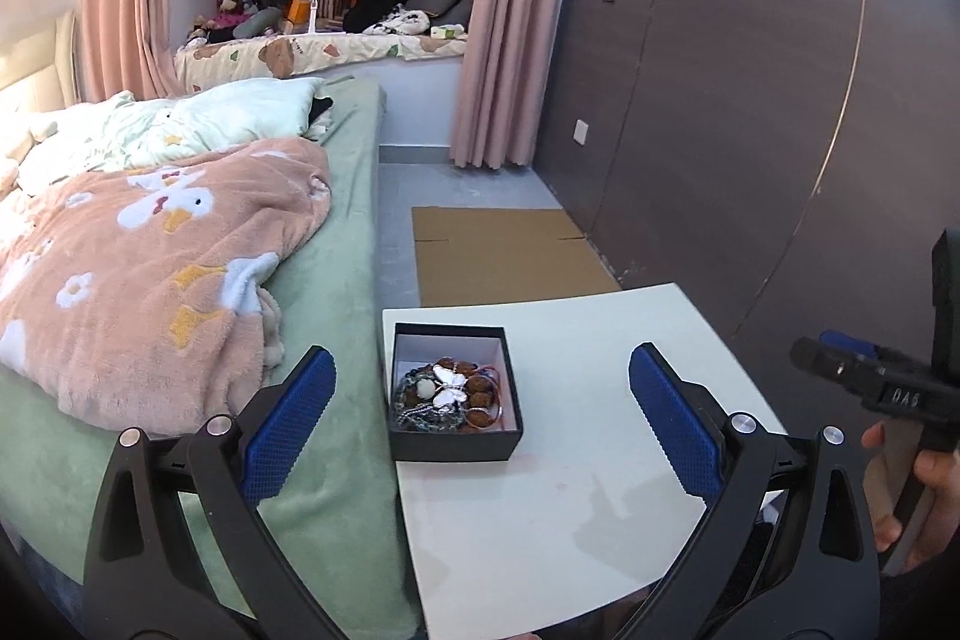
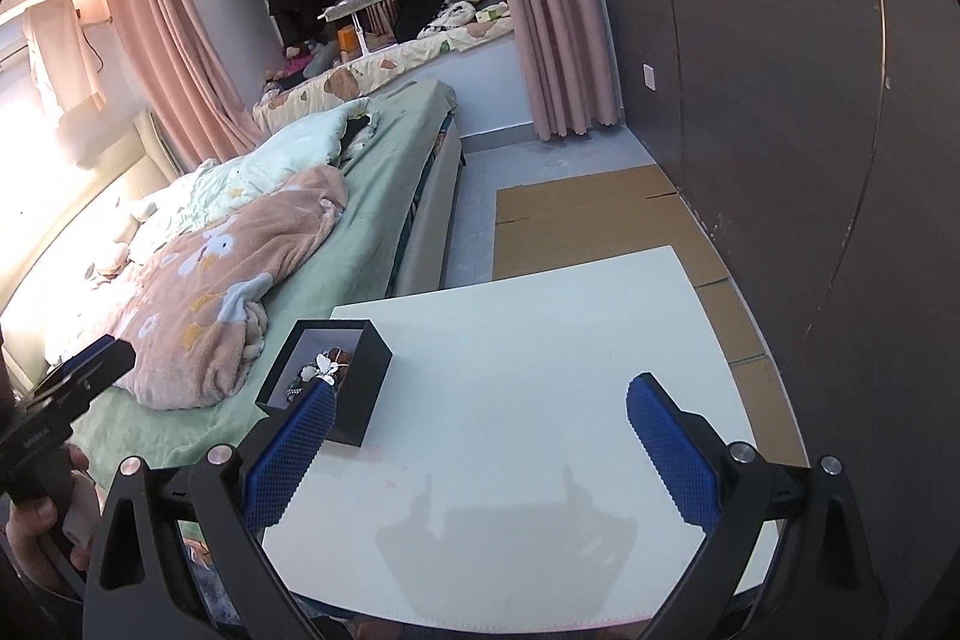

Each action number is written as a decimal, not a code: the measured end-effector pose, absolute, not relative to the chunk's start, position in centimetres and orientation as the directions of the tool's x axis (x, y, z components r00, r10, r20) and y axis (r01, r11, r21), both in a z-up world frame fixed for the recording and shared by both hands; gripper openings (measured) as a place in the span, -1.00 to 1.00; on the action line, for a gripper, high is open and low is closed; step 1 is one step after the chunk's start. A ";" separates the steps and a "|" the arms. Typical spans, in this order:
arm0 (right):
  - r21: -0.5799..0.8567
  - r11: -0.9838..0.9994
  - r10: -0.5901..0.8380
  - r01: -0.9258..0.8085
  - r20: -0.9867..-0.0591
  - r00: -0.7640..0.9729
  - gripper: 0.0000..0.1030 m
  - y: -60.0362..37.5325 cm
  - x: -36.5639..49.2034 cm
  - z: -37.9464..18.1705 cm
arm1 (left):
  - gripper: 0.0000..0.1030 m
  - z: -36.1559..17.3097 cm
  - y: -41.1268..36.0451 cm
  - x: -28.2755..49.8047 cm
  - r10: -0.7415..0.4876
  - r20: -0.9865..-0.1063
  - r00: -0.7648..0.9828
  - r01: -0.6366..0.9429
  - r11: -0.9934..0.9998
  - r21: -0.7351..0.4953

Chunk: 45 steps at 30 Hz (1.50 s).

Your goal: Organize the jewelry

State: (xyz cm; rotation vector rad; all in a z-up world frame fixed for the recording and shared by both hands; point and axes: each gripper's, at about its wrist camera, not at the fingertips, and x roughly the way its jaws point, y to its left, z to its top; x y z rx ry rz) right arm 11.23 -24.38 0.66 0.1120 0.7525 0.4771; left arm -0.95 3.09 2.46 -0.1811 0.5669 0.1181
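Observation:
A black square box (image 1: 456, 439) with a white lining stands on the left side of a white table (image 1: 576, 508). In it lies a heap of jewelry (image 1: 447, 394): a white butterfly piece, bead strings and reddish bangles. My left gripper (image 1: 480, 400) is open and empty, held above the table with the box between its blue pads (image 1: 288, 424). In the right wrist view the box (image 2: 354, 400) sits left of my right gripper (image 2: 480, 430), which is open and empty above the table (image 2: 540, 370). The jewelry (image 2: 327, 367) shows inside.
A bed (image 1: 336, 280) with a pink duck blanket (image 1: 150, 280) adjoins the table's left edge. Flat cardboard (image 1: 504, 250) lies on the floor beyond the table. A dark panelled wall (image 1: 750, 130) runs along the right. Pink curtains (image 1: 510, 10) hang at the back.

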 end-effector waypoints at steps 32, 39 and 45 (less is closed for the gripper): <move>0.208 0.886 0.442 -0.413 -0.643 0.625 0.85 -22.9 8.2 -1.6 | 0.90 1.2 3.3 -3.5 0.126 -0.530 0.838 -0.205 0.974 -0.093; 0.212 0.887 0.443 -0.411 -0.643 0.625 0.85 -22.9 8.2 -1.7 | 0.90 1.2 3.1 -3.3 0.130 -0.534 0.835 -0.208 0.974 -0.089; 0.211 0.886 0.445 -0.413 -0.642 0.624 0.85 -22.7 8.0 -1.8 | 0.90 1.2 3.0 -3.3 0.133 -0.535 0.834 -0.210 0.974 -0.084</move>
